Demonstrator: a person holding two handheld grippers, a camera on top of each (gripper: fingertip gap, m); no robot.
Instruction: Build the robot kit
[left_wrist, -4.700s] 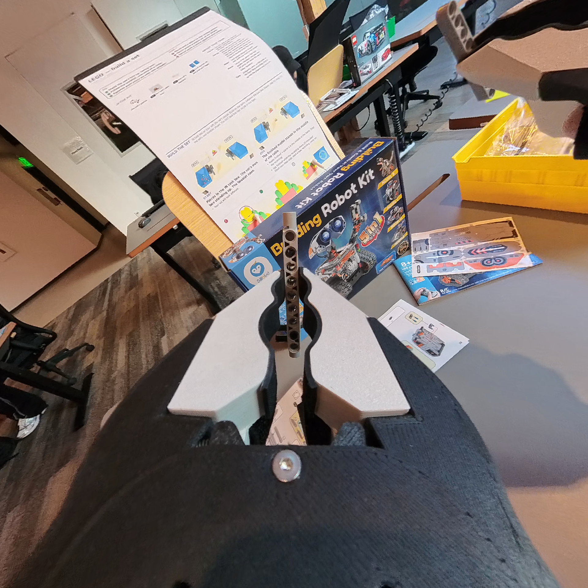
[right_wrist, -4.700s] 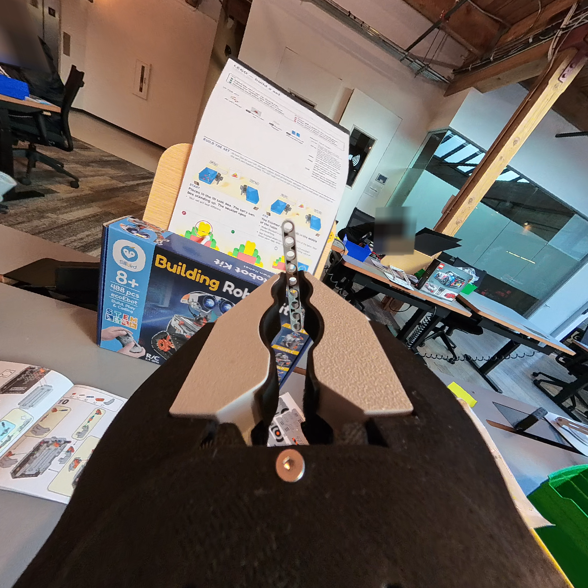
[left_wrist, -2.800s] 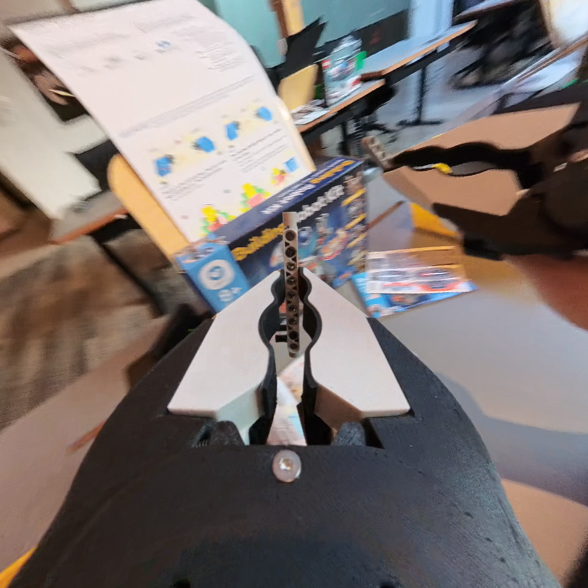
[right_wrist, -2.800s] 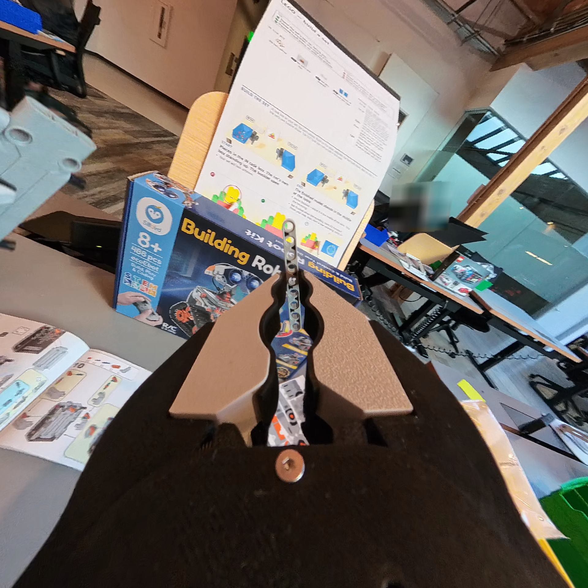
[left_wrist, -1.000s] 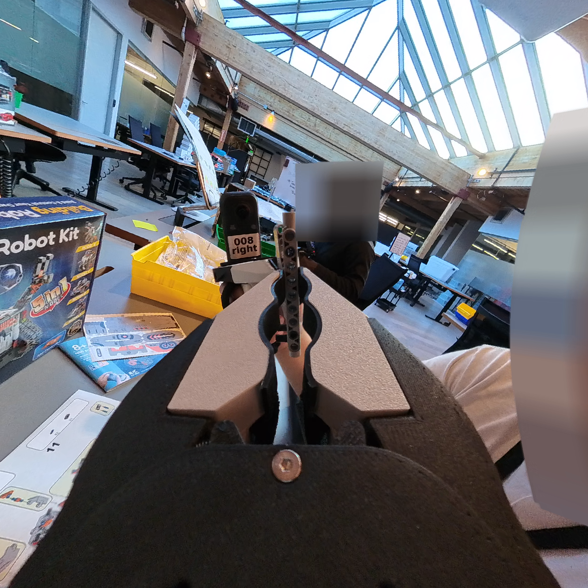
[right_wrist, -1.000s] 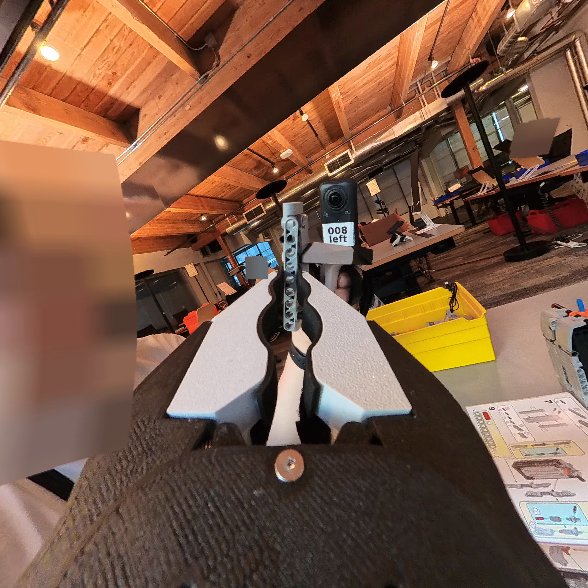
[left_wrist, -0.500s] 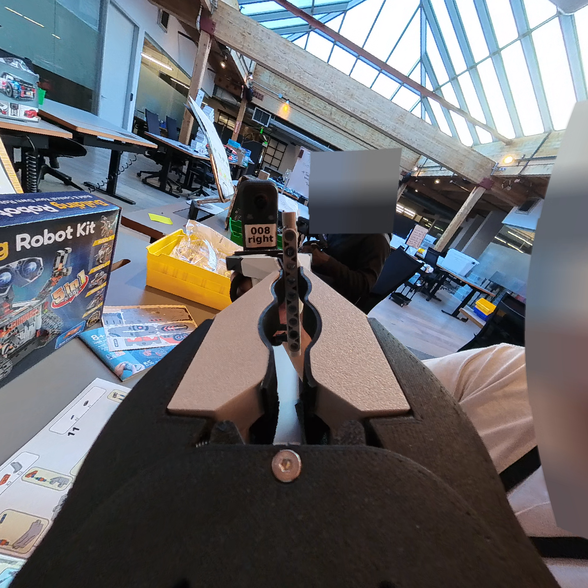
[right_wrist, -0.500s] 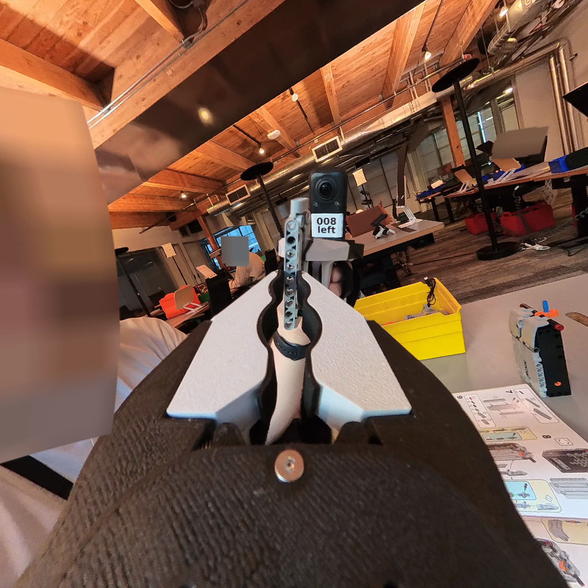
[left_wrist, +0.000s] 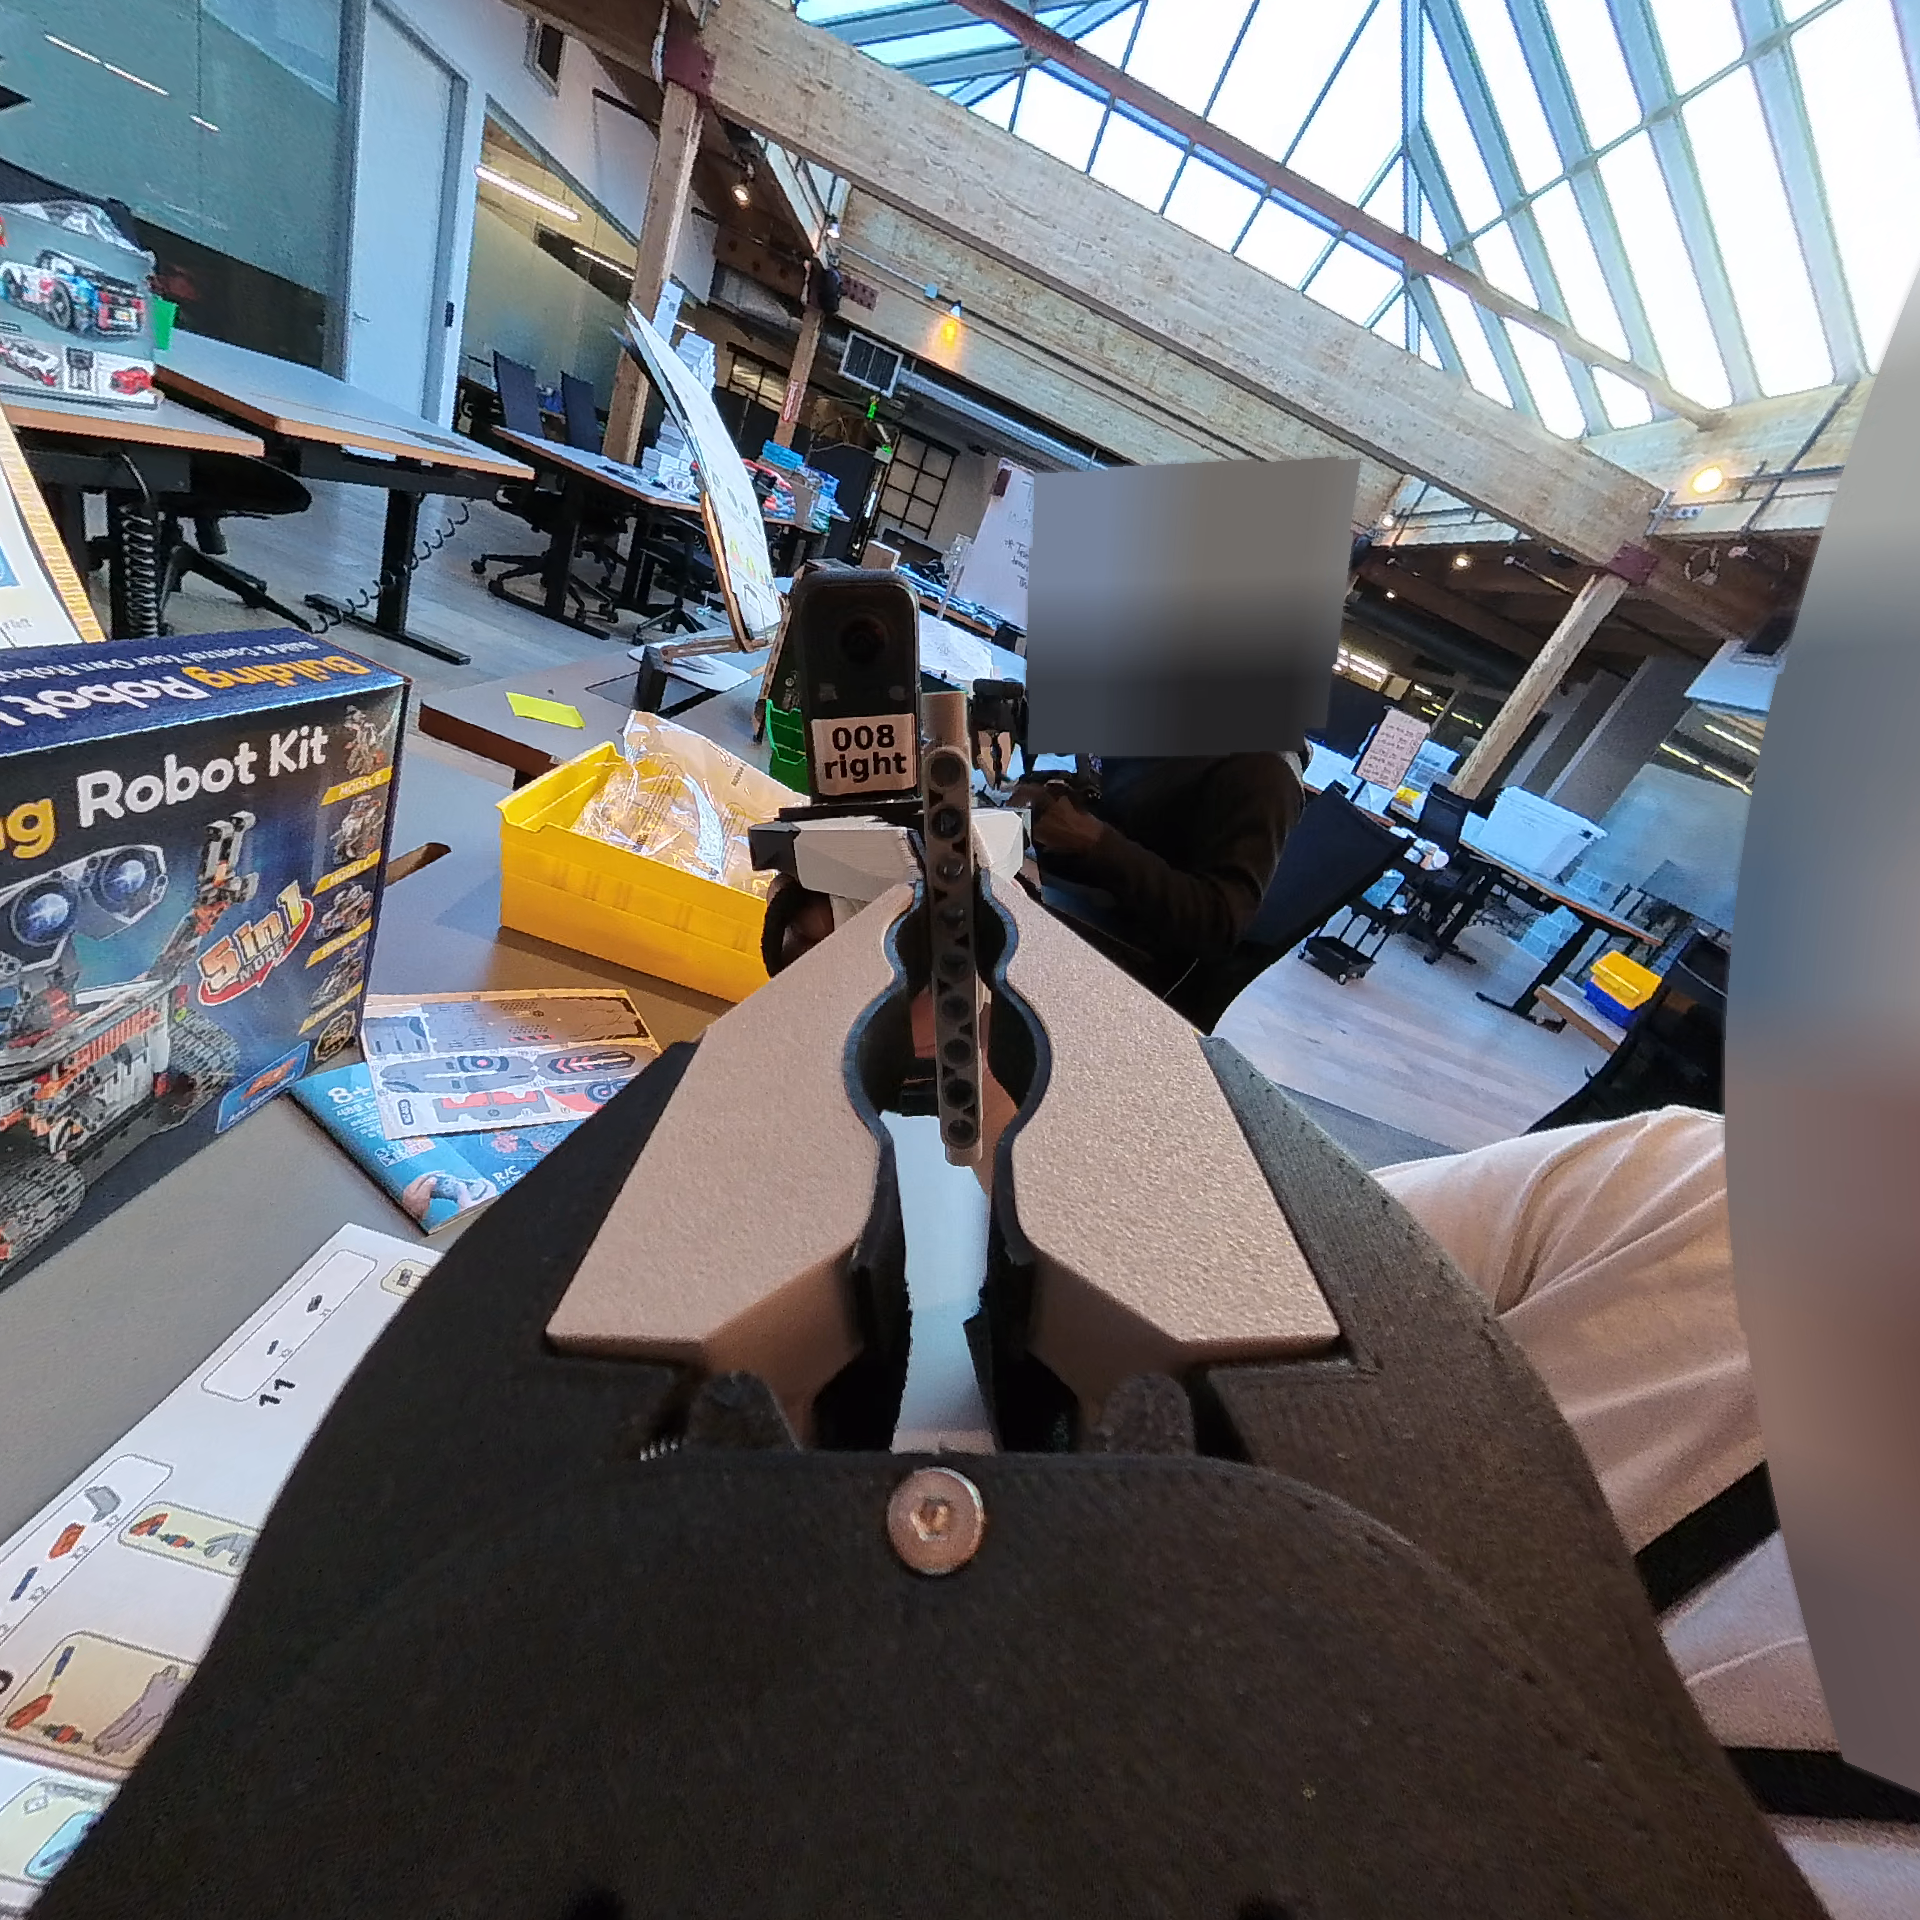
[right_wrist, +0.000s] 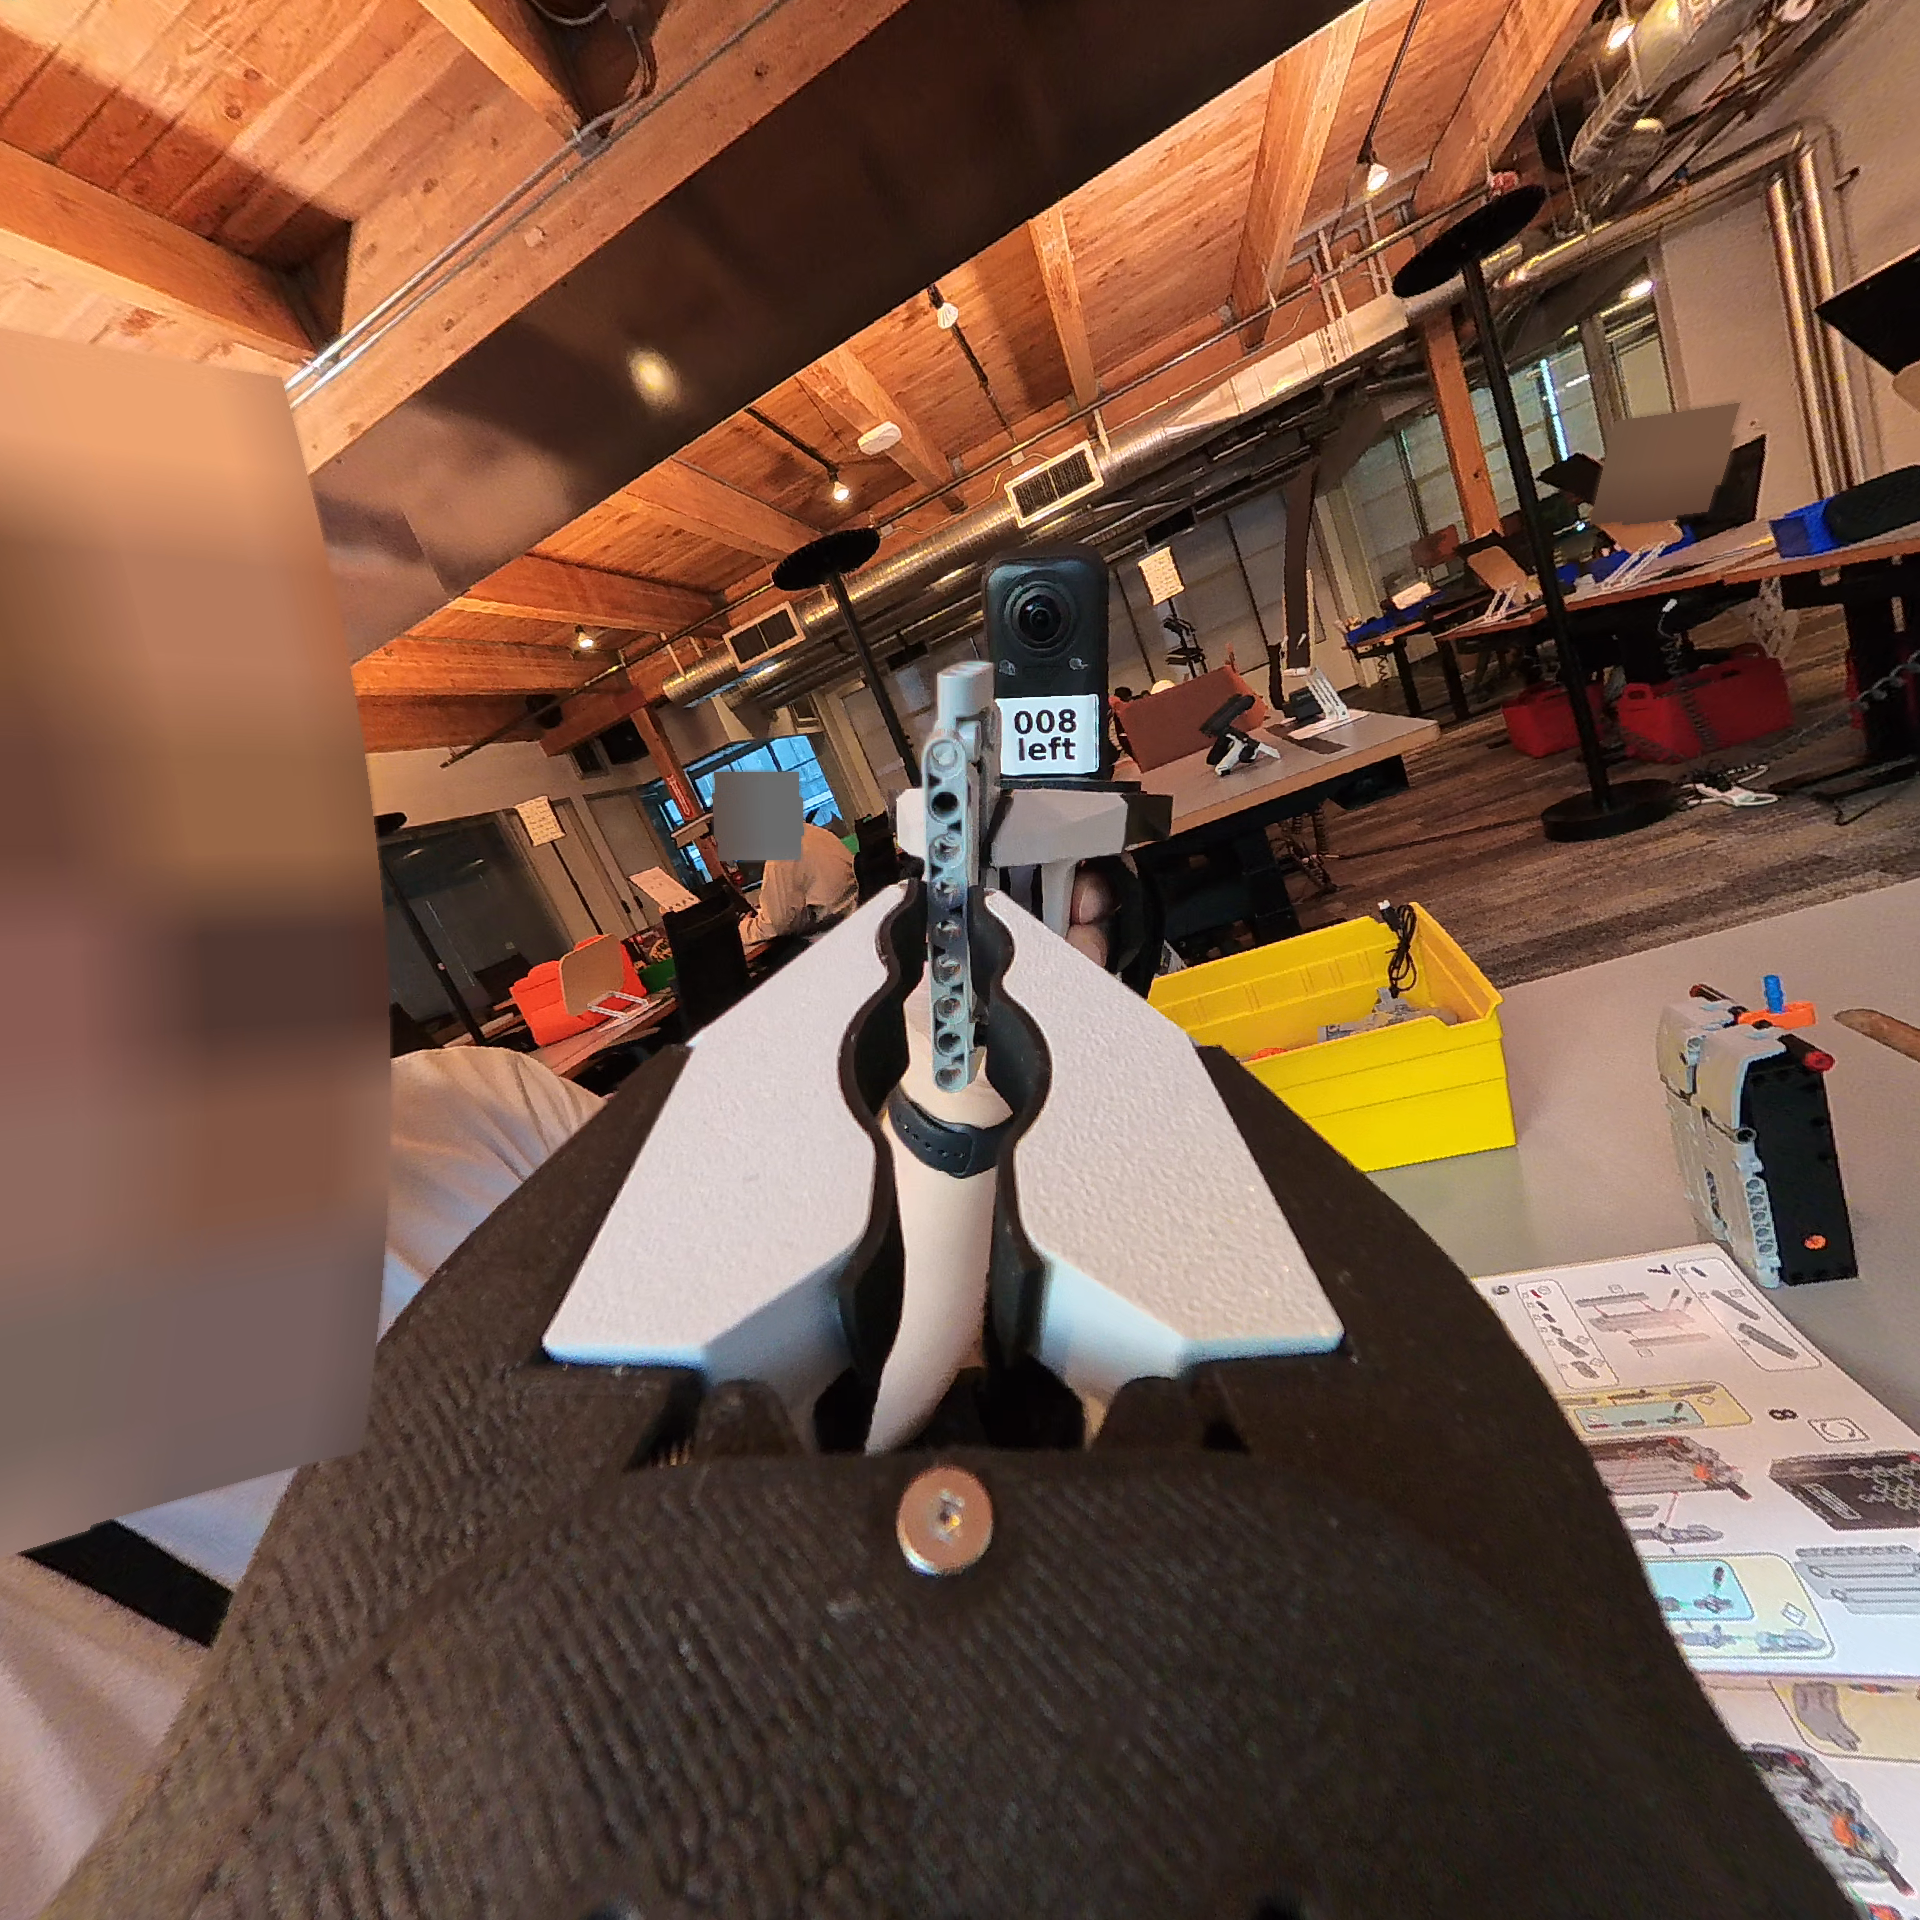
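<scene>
My left gripper (left_wrist: 951, 899) is shut on a dark grey beam with holes (left_wrist: 956, 997) that stands upright between its fingertips. My right gripper (right_wrist: 951, 899) is shut on a light grey beam with holes (right_wrist: 948, 935), also upright. The two grippers face each other tip to tip above the table's near edge. The right gripper (left_wrist: 883, 847) and its camera show just behind the dark beam. The left gripper (right_wrist: 1039, 821) shows just behind the light beam, with its own beam's top (right_wrist: 961, 696) standing close beside the light one. Whether the beams touch I cannot tell.
A robot kit box (left_wrist: 177, 883), a yellow bin (left_wrist: 623, 894) with plastic bags, a blue booklet (left_wrist: 468, 1132) and an instruction sheet (left_wrist: 208, 1455) lie on the grey table. Another yellow bin (right_wrist: 1351, 1060), a half-built grey and black model (right_wrist: 1756, 1132) and an open manual (right_wrist: 1714, 1455) show in the right wrist view. A person's white sleeve (left_wrist: 1558, 1299) is close. Both grippers' tips are close together, under 4 cm apart.
Both grippers swung away from the kit box and turned to face each other, each still holding its beam. Over the last second they have drawn a little closer.
</scene>
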